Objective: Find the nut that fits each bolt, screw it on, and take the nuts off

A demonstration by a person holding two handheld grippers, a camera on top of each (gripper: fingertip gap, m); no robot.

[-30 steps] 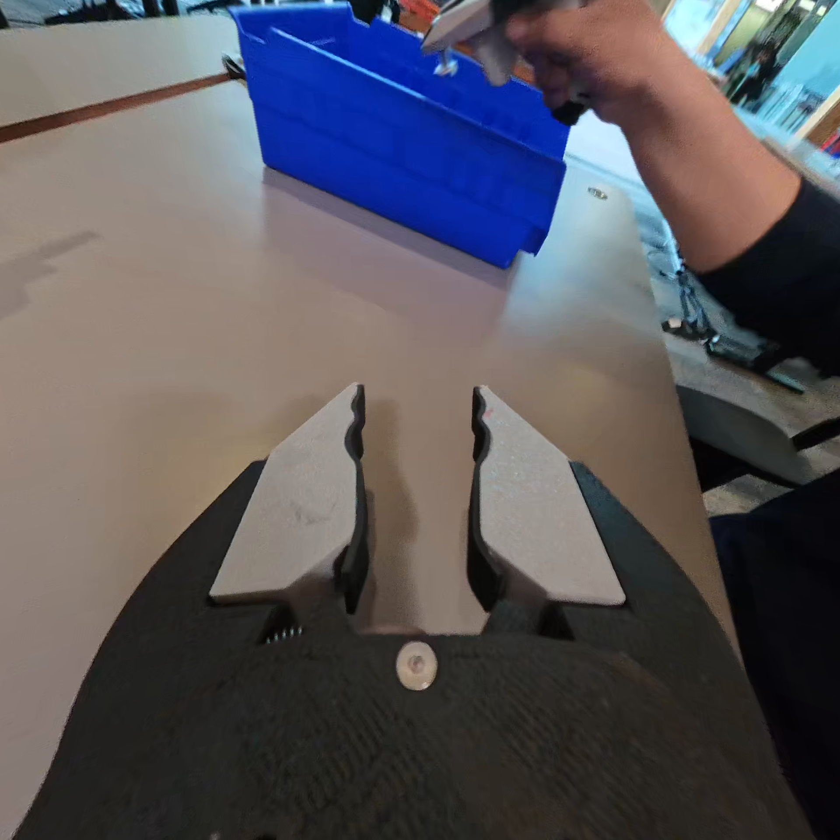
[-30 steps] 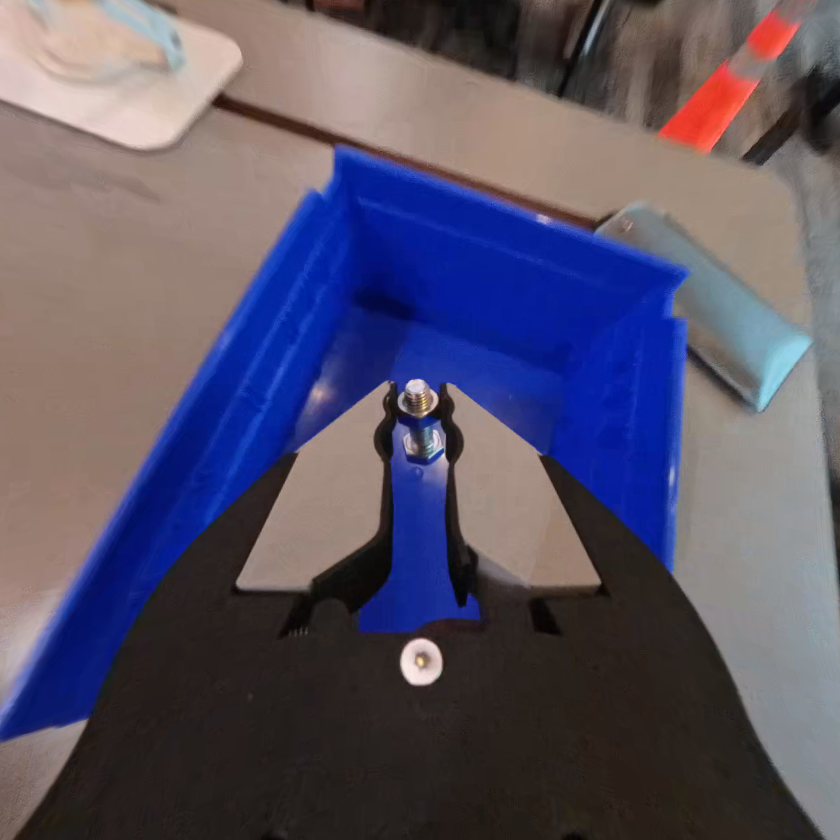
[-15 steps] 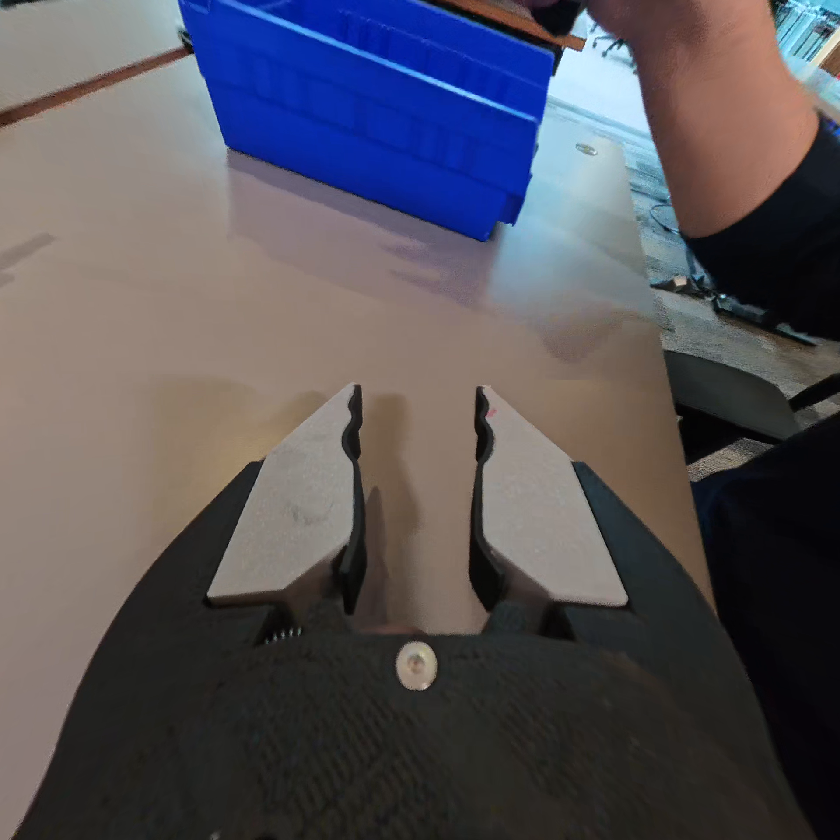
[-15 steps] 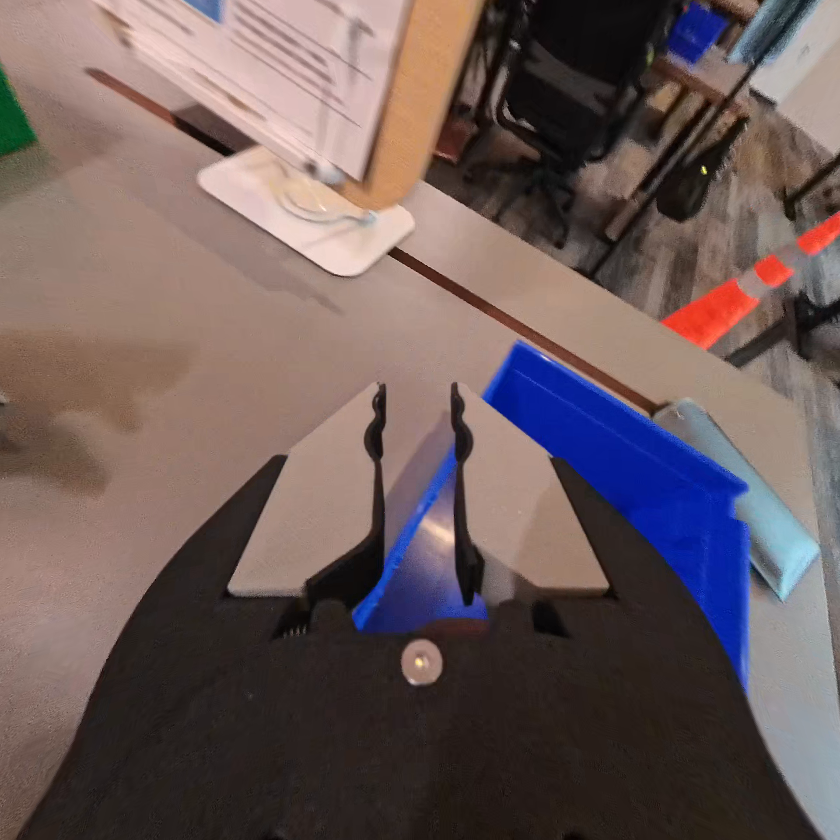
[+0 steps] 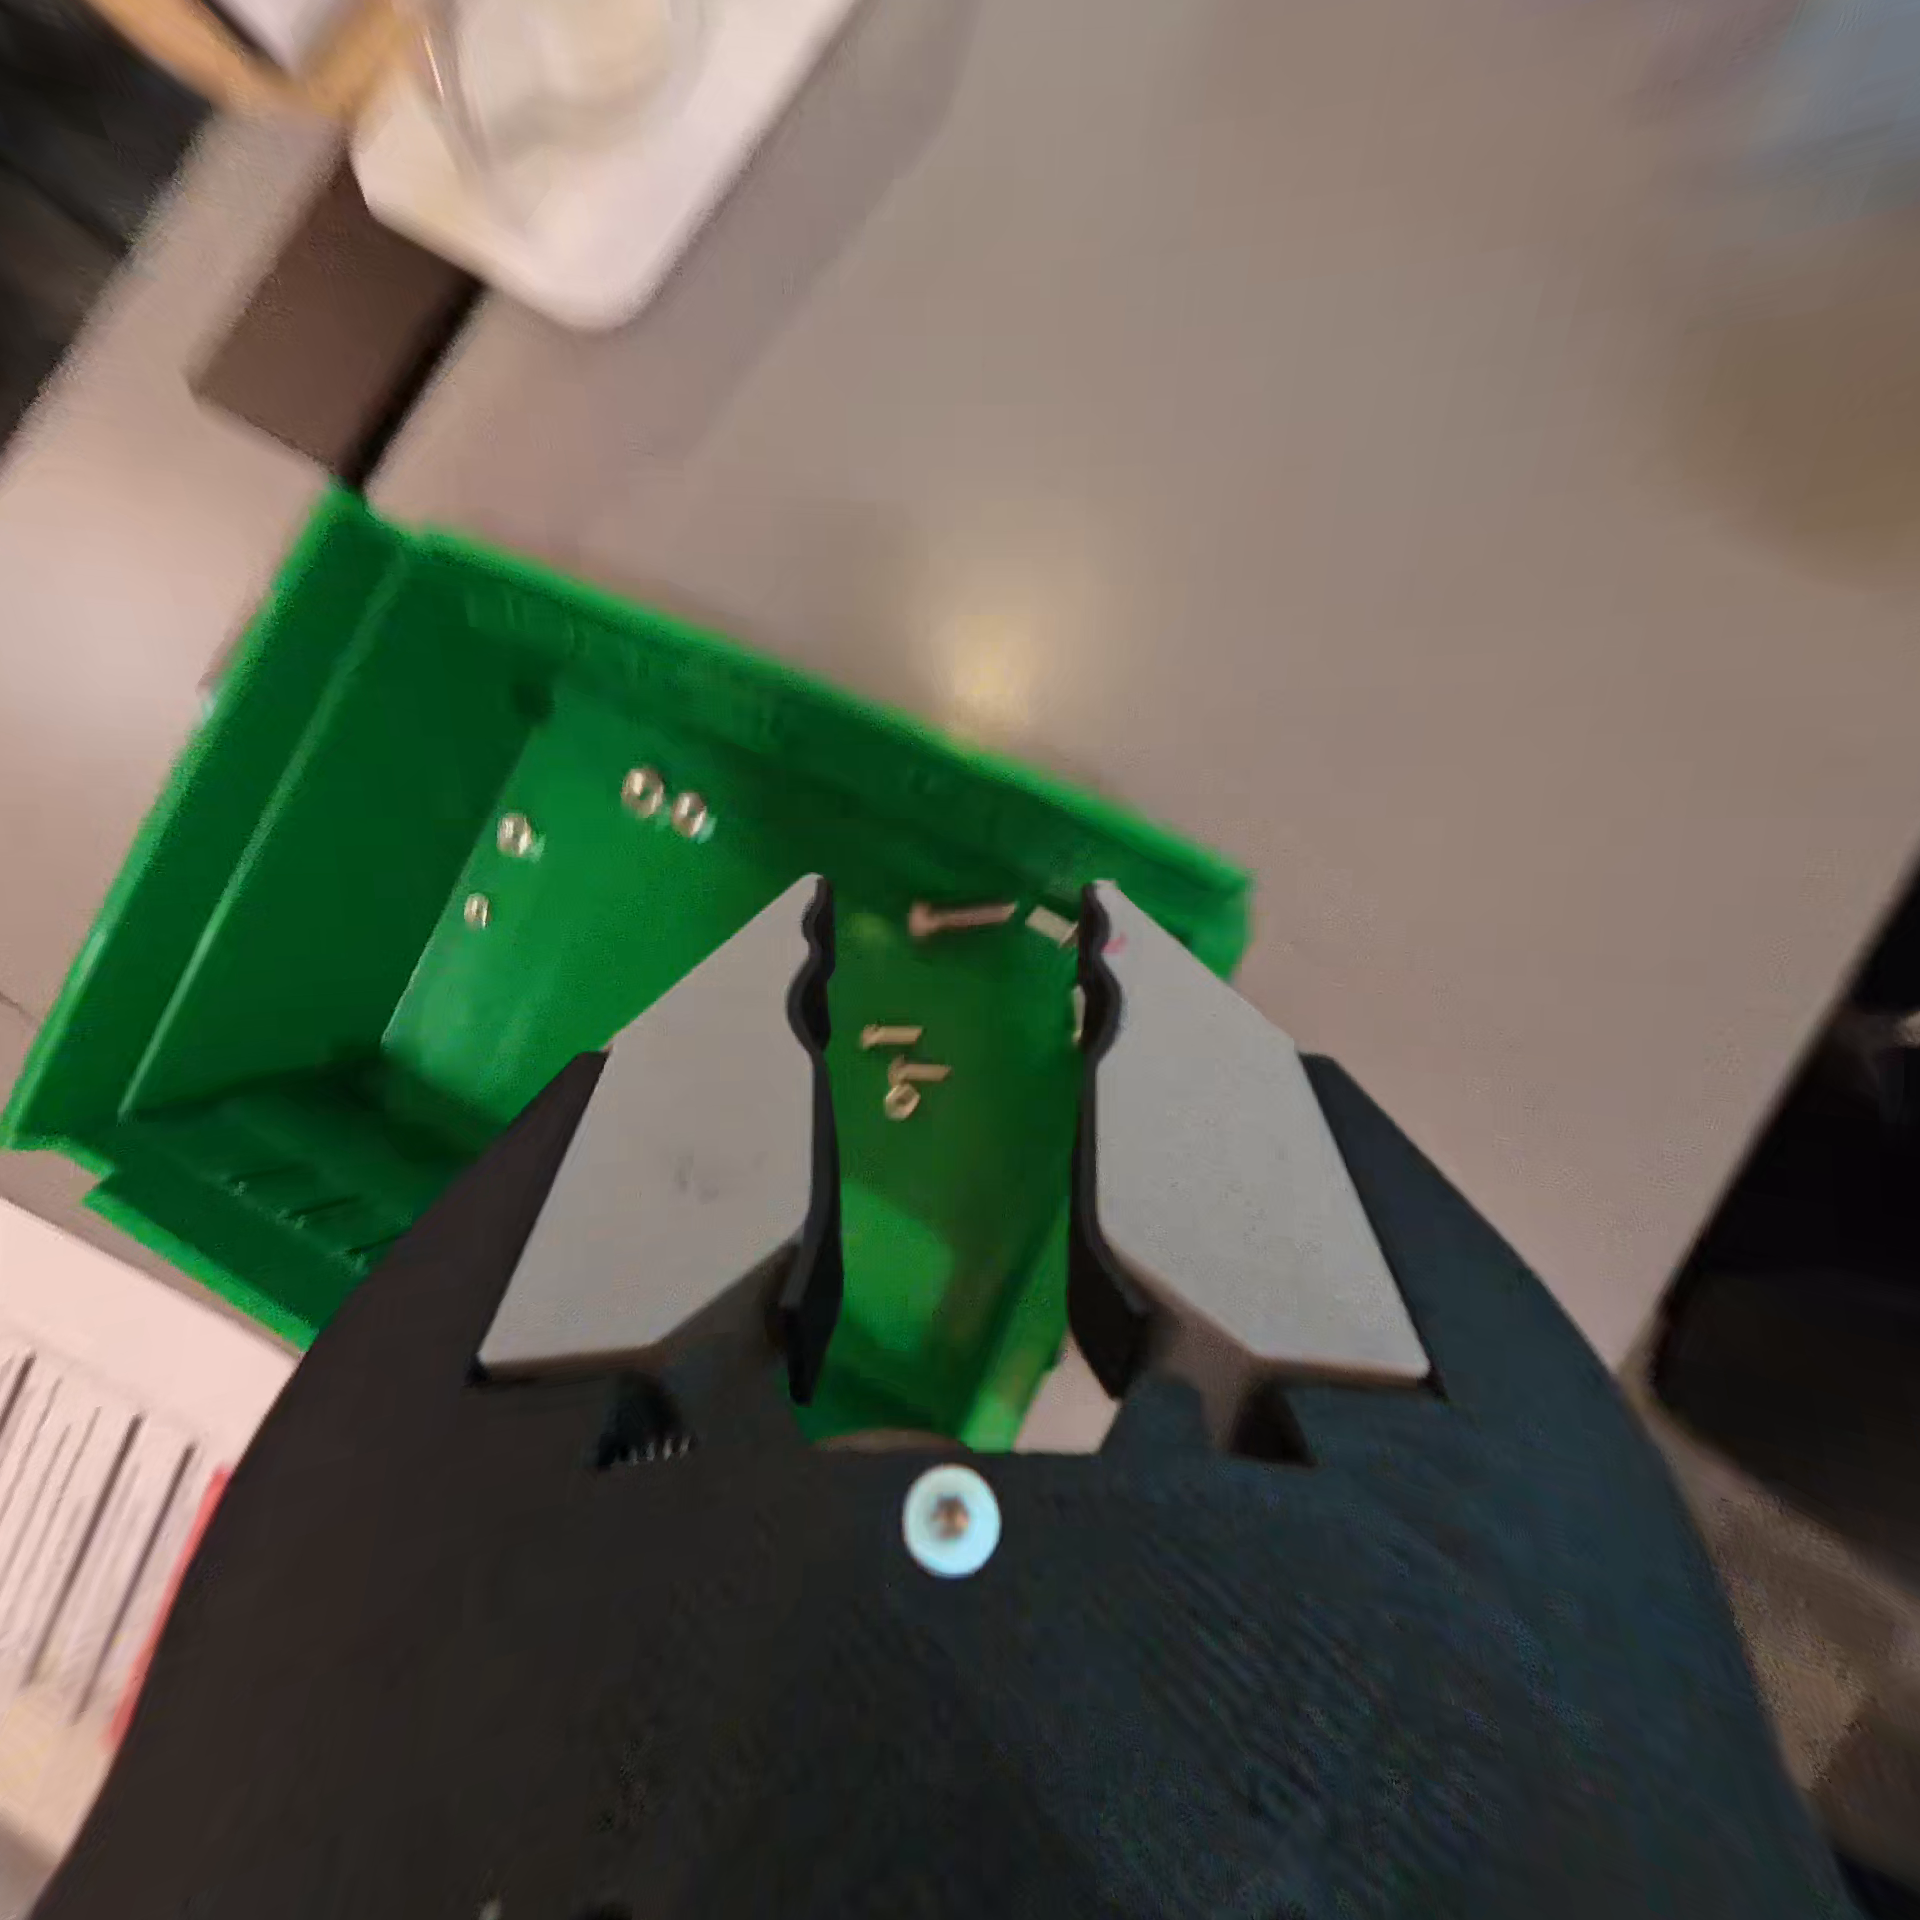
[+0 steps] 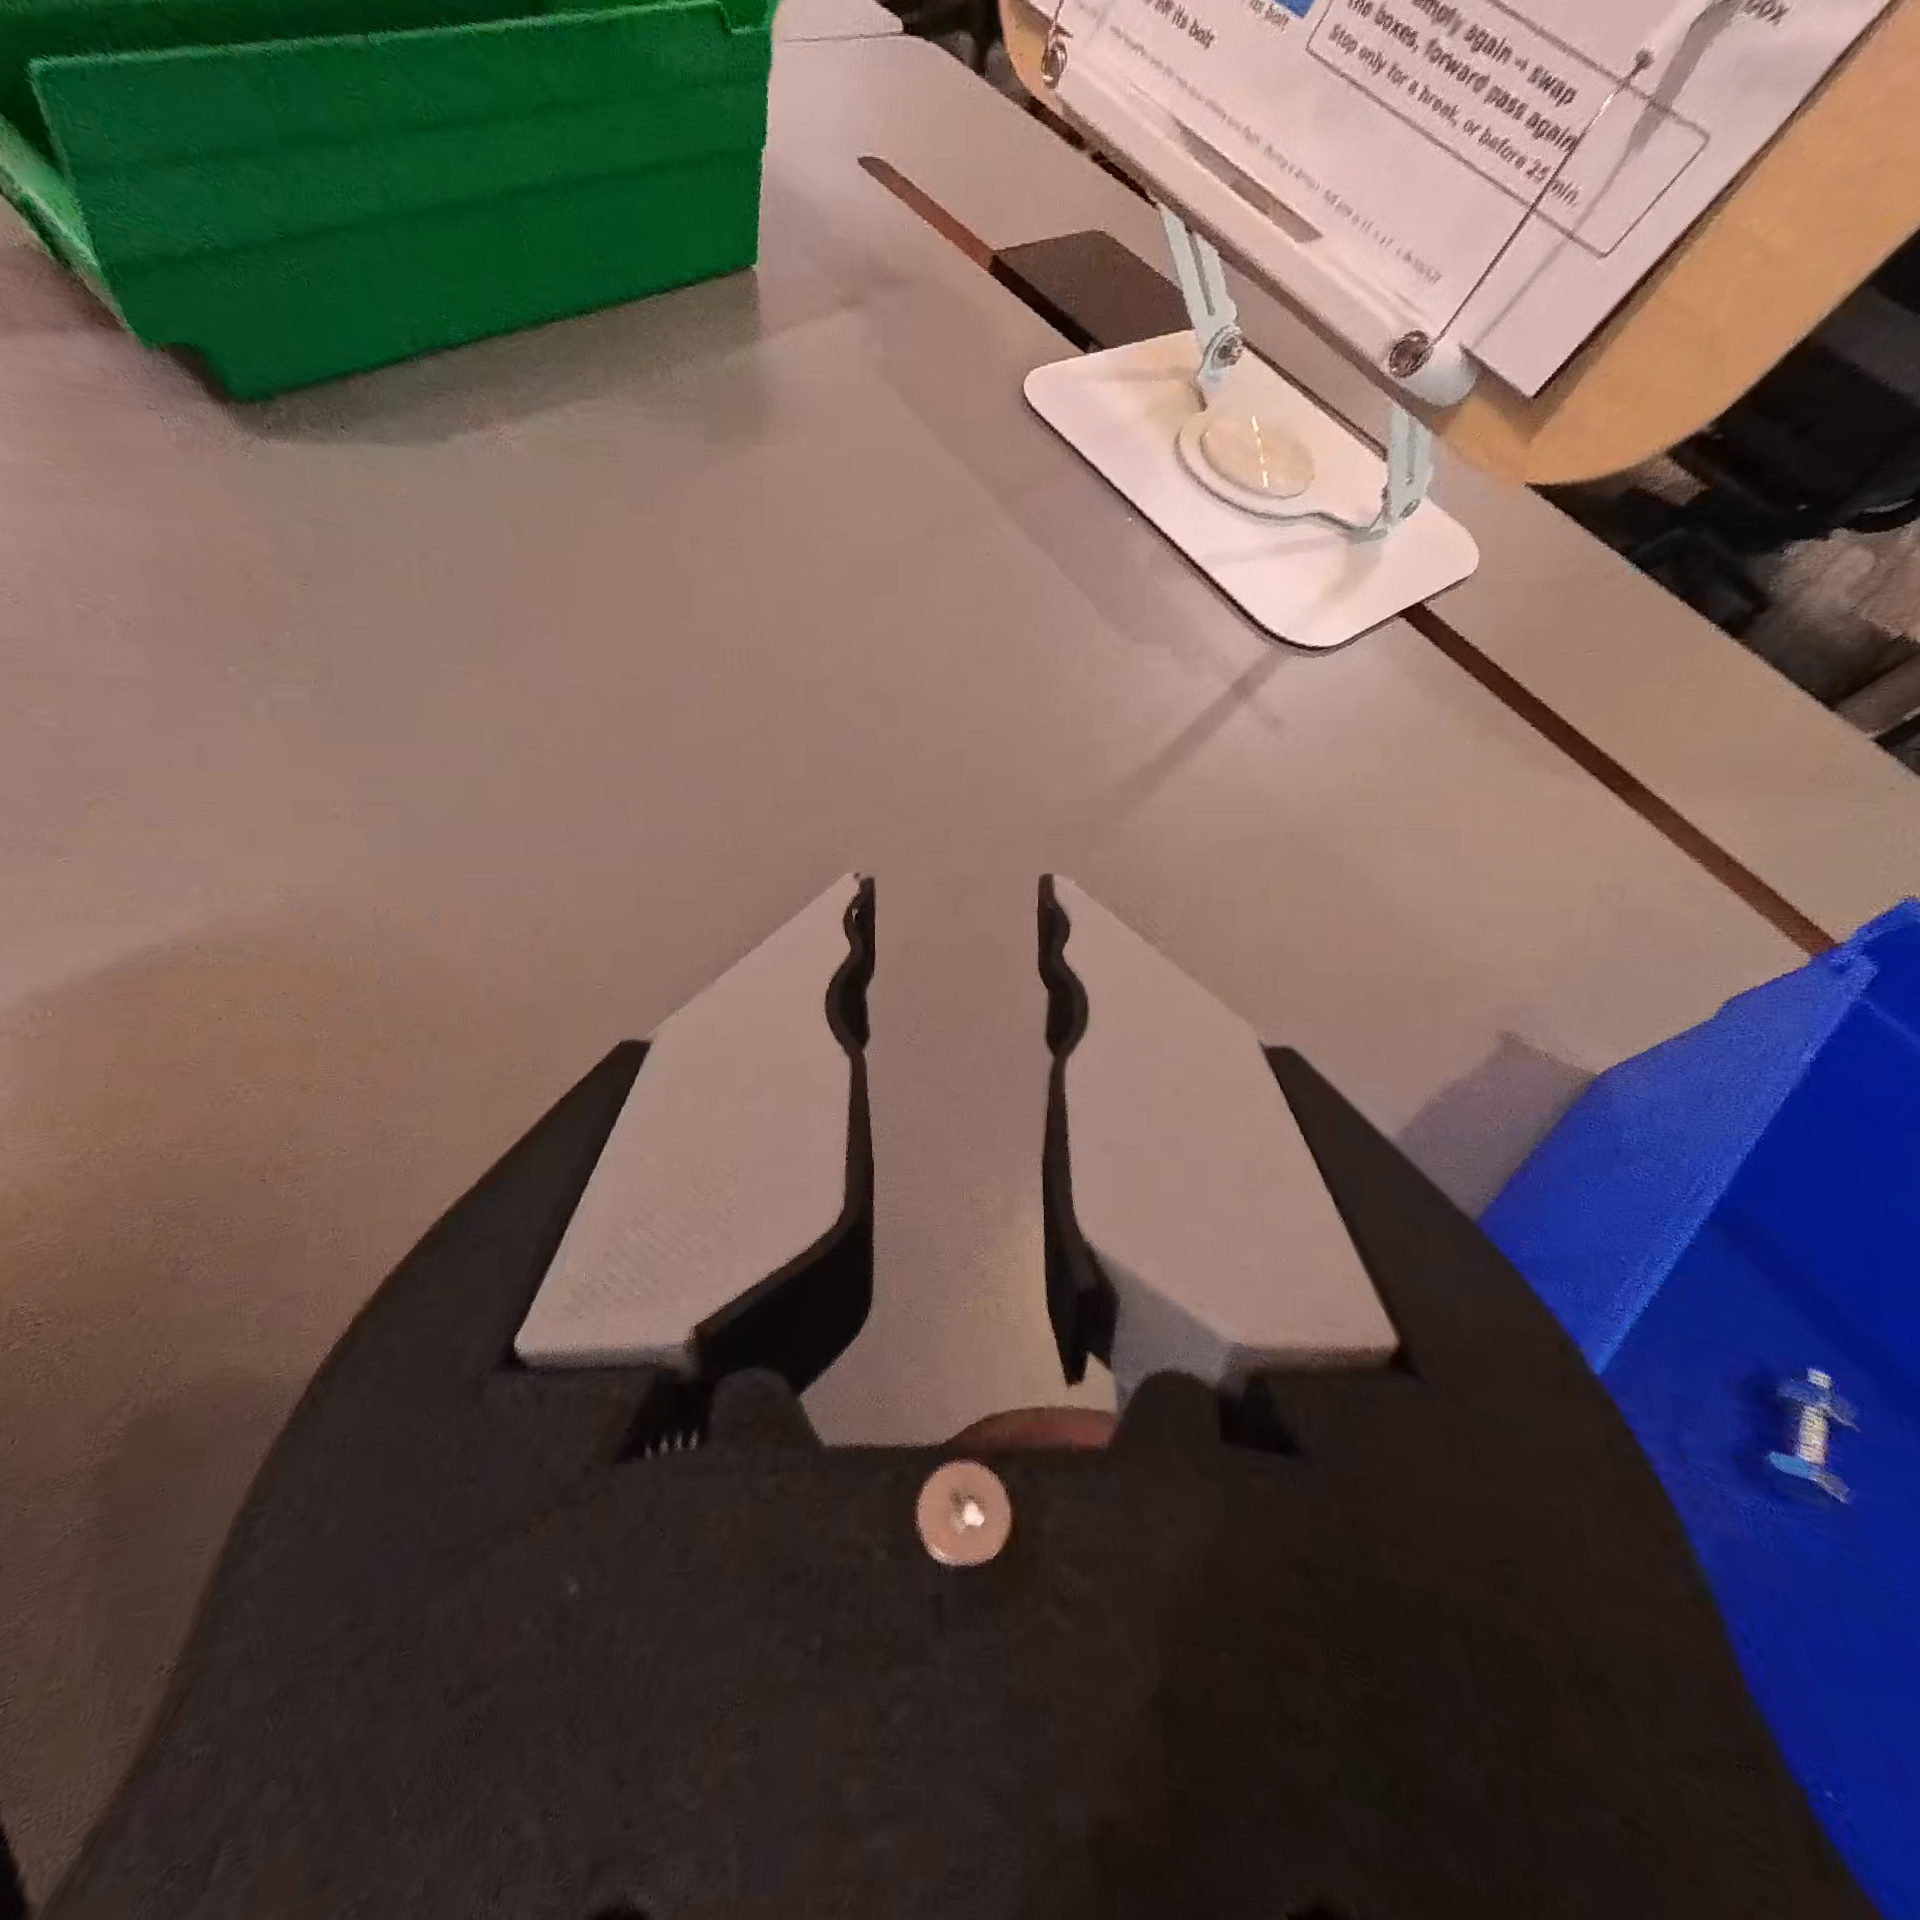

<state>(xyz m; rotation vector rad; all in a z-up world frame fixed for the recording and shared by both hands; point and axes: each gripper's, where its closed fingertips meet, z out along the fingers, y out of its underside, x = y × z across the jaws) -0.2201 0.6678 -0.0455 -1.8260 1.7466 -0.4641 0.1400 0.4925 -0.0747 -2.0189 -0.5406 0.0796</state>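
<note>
While a second ago the left wrist view showed only bare bench and the blue bin, the left claw (image 5: 951, 914) now hangs over the green bin (image 5: 343, 862), which fills the middle left of the frame. Its jaws stand well apart and hold nothing. On the bin floor lie loose nuts (image 5: 665, 805) at centre left, two of them side by side and two more apart below them. A bolt (image 5: 961, 917) lies at the gap's upper end, and a smaller bolt (image 5: 891, 1037) with a nut (image 5: 900, 1097) just beside it shows between the fingers. The picture is blurred, so sizes cannot be told. At upper left sits the white base of a stand (image 5: 540, 156).

In the right wrist view, the right claw (image 6: 956, 894) has also changed: a second ago it gripped a bolt with a nut over the blue bin; now its jaws are parted and empty above bare bench (image 6: 520, 675). That bolt-and-nut pair (image 6: 1813, 1444) lies in the blue bin (image 6: 1714, 1299) at the lower right edge of the frame. The green bin stands at upper left, a stand with a paper sheet (image 6: 1455, 104) at upper right.

One pair looks finished and dropped off. I judge the next step to be a fresh pick from the green bin, with the left claw best placed for it.
</note>
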